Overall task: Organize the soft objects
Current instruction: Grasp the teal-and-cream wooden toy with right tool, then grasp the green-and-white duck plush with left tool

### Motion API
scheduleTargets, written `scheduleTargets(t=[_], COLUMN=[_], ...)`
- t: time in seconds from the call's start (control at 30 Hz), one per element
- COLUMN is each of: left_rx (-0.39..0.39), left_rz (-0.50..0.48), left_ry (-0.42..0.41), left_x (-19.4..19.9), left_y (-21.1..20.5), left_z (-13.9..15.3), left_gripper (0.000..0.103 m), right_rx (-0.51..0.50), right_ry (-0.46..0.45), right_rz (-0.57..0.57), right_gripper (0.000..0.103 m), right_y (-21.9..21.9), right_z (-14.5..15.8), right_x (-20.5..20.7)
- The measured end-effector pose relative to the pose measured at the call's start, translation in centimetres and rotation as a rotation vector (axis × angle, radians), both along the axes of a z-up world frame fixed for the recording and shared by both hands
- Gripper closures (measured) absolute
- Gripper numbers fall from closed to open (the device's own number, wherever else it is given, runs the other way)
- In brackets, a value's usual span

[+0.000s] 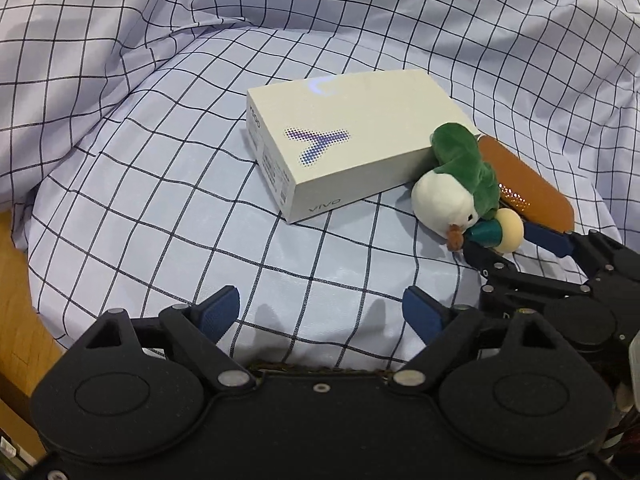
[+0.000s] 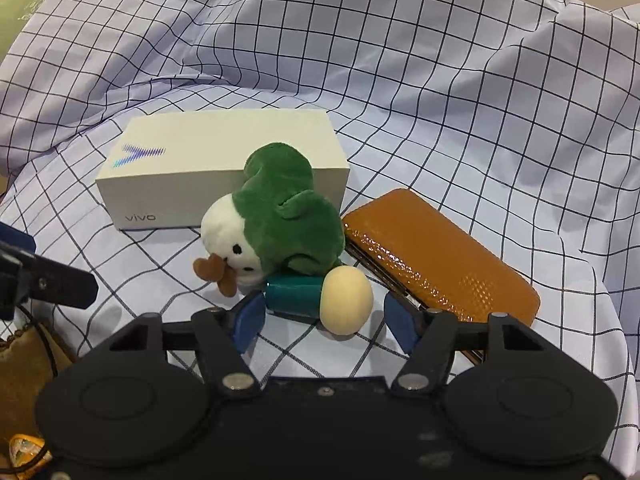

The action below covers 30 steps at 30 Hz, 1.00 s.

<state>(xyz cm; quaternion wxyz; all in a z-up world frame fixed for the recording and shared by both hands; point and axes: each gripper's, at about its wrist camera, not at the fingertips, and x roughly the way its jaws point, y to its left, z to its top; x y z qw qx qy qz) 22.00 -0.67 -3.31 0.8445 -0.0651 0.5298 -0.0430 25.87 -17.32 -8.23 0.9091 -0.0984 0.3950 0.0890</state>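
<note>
A pale blue cloth with a thin dark grid is spread over the whole surface and is heaped into soft folds at the back and sides. A strip of wooden top is seen at the left edge of the left wrist view.

On the cloth a white cardboard box is laid flat; "vivo" is printed on its side and a dotted purple-blue mark on its lid. Against the box a plush bird is tipped over, made of green and white pile with a brown beak and black eyes. Just beside it, to the right, a glossy orange case with rounded corners and a dimpled texture is set.

In front of the bird a small peg doll is laid on its side, with a smooth teal body and a round cream head, and is touched by the bird.

The right gripper is placed around the doll with its blue pads on either side; whether they press on it cannot be told. The left gripper is held apart over bare cloth with nothing between its fingers.
</note>
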Motion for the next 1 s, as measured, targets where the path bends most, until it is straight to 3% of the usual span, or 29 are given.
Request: scheduleTargets(t=[0.27,0.6,0.87,1.0], left_rx=[-0.036,-0.165,-0.175,-0.14], left_rz=[0.031,0.115,0.233,0.26], left_ry=[0.019,0.043,0.04,0.05], left_x=[0.6,3.7,6.7,7.8], left_y=[-0.3,-3.6,-7.5,-8.6], left_z=[0.8,2.1,1.5,0.7], left_gripper=[0.018,0.017,0.017,0.017], right_rx=[0.008,0.058,0.054,0.056], right_ry=[0.024,-0.005,-0.055,-0.072], right_rz=[-0.009,-0.203,-0.32,-0.344], right_gripper=[0.046,0.046,0.045,0.045], right_y=[0.0,-2.7,-4.3,-4.7], right_z=[-0.3,1.9,2.4,2.6], right_x=[0.5,-2.0,-5.0,-6.1])
